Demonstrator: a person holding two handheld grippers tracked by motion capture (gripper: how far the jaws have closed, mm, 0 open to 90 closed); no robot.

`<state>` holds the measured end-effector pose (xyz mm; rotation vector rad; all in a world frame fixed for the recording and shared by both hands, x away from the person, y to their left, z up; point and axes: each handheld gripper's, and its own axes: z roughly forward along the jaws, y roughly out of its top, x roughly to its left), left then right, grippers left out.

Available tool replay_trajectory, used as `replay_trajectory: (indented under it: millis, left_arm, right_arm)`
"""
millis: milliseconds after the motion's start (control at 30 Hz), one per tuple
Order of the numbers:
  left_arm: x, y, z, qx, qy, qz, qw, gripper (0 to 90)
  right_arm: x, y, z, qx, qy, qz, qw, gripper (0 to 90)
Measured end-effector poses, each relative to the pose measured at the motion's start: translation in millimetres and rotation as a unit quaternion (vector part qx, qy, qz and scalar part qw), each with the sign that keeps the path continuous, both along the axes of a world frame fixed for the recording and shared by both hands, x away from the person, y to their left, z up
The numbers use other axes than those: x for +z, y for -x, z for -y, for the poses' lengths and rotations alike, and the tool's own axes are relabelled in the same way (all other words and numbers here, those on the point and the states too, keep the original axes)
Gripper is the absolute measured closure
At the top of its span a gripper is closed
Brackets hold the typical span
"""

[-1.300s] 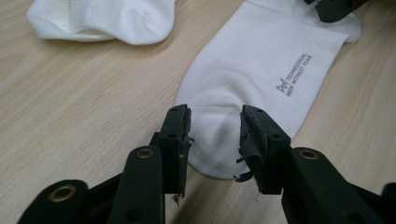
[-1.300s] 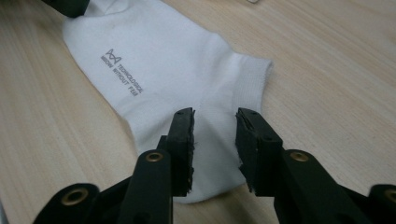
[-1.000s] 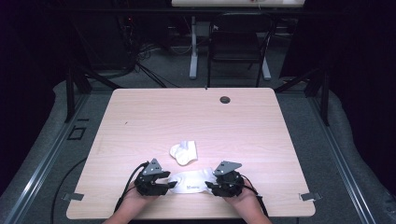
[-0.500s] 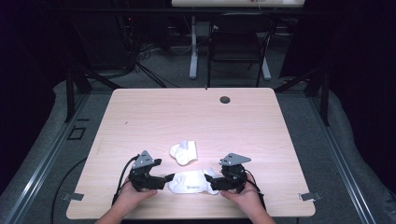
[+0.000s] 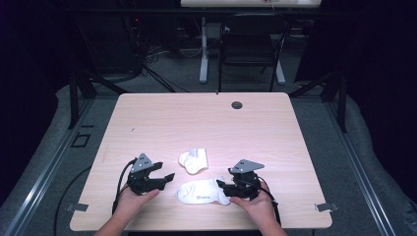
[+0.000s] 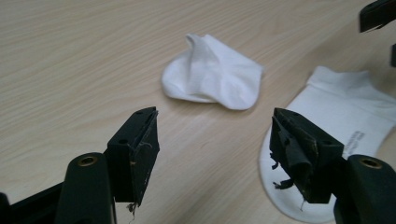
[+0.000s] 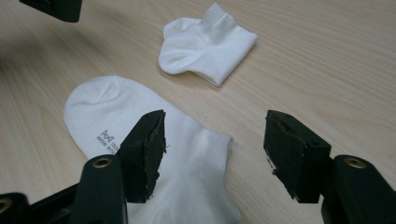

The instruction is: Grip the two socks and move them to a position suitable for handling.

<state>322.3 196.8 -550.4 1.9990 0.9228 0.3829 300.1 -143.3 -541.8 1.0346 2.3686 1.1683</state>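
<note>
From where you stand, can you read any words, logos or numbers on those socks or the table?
Flat sock: a small grey emblem above two lines of print, too small and blurred to read.
Folded sock: no text.
Table: no text.

A light wood-grain counter [image 5: 162, 118] with rounded corners stands on grey carpeted floor [image 5: 49, 147]; a dark round grommet [image 5: 237, 104] sits near its far edge. Beyond it, a black chair [image 5: 251, 54] and a white desk leg [image 5: 203, 49] stand in a dim room, with cables [image 5: 152, 54] trailing across the floor.
</note>
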Motion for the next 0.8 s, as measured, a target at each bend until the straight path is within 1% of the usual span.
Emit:
replay_trajectory:
  millis: [33, 167, 200, 233, 267, 300, 333, 367, 400, 433, 467, 500, 533, 567, 600, 633, 667, 700, 733, 767, 800]
  left_arm:
    - [-0.3, -0.8, -0.9, 0.000, 0.002, -0.004, 1.0000, 33.5]
    - [3.1, -2.3, -4.7, 0.019, 0.008, -0.004, 0.9998, 33.8]
    - [4.7, -2.3, -6.2, 0.025, 0.009, 0.002, 0.9997, 33.8]
    - [6.8, -2.3, -8.2, 0.028, 0.011, 0.008, 0.9995, 34.1]
    - [7.0, -2.3, -8.6, 0.029, 0.015, 0.010, 0.9994, 37.5]
    - [8.3, -2.6, -10.4, 0.019, 0.020, 0.005, 0.9996, 44.3]
    - [9.2, -2.9, -11.7, 0.015, 0.022, -0.002, 0.9997, 52.0]
    - [9.7, -2.2, -11.9, 0.021, 0.018, 0.003, 0.9996, 52.5]
    - [10.6, -1.1, -11.8, 0.030, 0.011, 0.014, 0.9994, 52.1]
    - [11.3, -0.5, -12.0, 0.033, 0.010, 0.022, 0.9992, 49.2]
    - [11.5, -0.4, -12.3, 0.032, 0.014, 0.026, 0.9991, 47.5]
    - [10.9, -0.9, -12.8, 0.026, 0.019, 0.029, 0.9990, 47.7]
    - [11.1, -0.6, -13.1, 0.028, 0.014, 0.034, 0.9989, 47.9]
    - [11.1, -0.3, -13.4, 0.031, 0.015, 0.037, 0.9987, 48.2]
    - [11.3, -0.4, -13.9, 0.033, 0.017, 0.033, 0.9988, 47.3]
    - [10.3, -2.6, -14.3, 0.031, 0.030, 0.013, 0.9990, 47.0]
    - [9.5, -4.6, -14.6, 0.025, 0.034, -0.001, 0.9991, 48.5]
    - [7.9, -5.8, -13.4, 0.026, 0.031, -0.002, 0.9992, 49.1]
    - [6.8, -7.0, -12.5, 0.025, 0.019, -0.005, 0.9995, 48.9]
    - [4.2, -8.5, -11.1, 0.023, 0.014, -0.002, 0.9996, 48.6]
    - [2.2, -9.4, -10.3, 0.021, 0.010, 0.000, 0.9997, 47.0]
  right_arm:
    - [0.3, -0.4, -0.7, 0.003, 0.000, -0.001, 1.0000, 41.8]
    - [1.8, -0.9, -2.5, 0.005, 0.012, 0.006, 0.9999, 44.4]
    - [2.4, -1.3, -2.5, 0.006, 0.011, 0.004, 0.9999, 44.7]
    - [3.4, -1.3, -2.4, 0.005, 0.008, 0.008, 0.9999, 45.8]
    - [4.5, -0.1, -1.4, 0.005, 0.005, 0.013, 0.9999, 48.7]
    - [4.8, 0.1, -1.7, 0.006, 0.004, 0.015, 0.9999, 48.6]
    - [5.2, 0.2, -1.8, 0.004, 0.007, 0.020, 0.9998, 48.6]
    - [6.4, 0.5, -1.5, 0.009, 0.011, 0.023, 0.9996, 50.2]
    - [7.5, 1.1, -1.4, 0.011, 0.013, 0.027, 0.9995, 50.2]
    - [8.1, 1.4, -1.7, 0.010, 0.015, 0.035, 0.9992, 49.2]
    - [8.3, 1.2, -2.2, 0.007, 0.014, 0.040, 0.9991, 48.8]
    - [8.6, 1.0, -2.7, 0.005, 0.016, 0.043, 0.9990, 48.9]
    - [8.4, 0.7, -3.8, 0.002, 0.016, 0.050, 0.9986, 48.7]
    - [8.5, 0.8, -4.9, -0.003, 0.022, 0.054, 0.9983, 47.4]
    - [8.0, 0.4, -6.2, -0.011, 0.024, 0.059, 0.9979, 47.6]
    - [7.8, 0.1, -7.2, -0.019, 0.027, 0.059, 0.9977, 49.0]
    - [7.1, -1.4, -8.1, -0.023, 0.027, 0.051, 0.9981, 51.9]
    - [6.1, -2.2, -9.0, -0.032, 0.032, 0.051, 0.9977, 54.7]
    - [4.9, -2.9, -9.5, -0.038, 0.034, 0.052, 0.9974, 56.6]
    - [3.9, -4.0, -9.5, -0.039, 0.033, 0.053, 0.9973, 58.1]
    - [2.5, -5.4, -10.2, -0.042, 0.028, 0.059, 0.9970, 59.1]
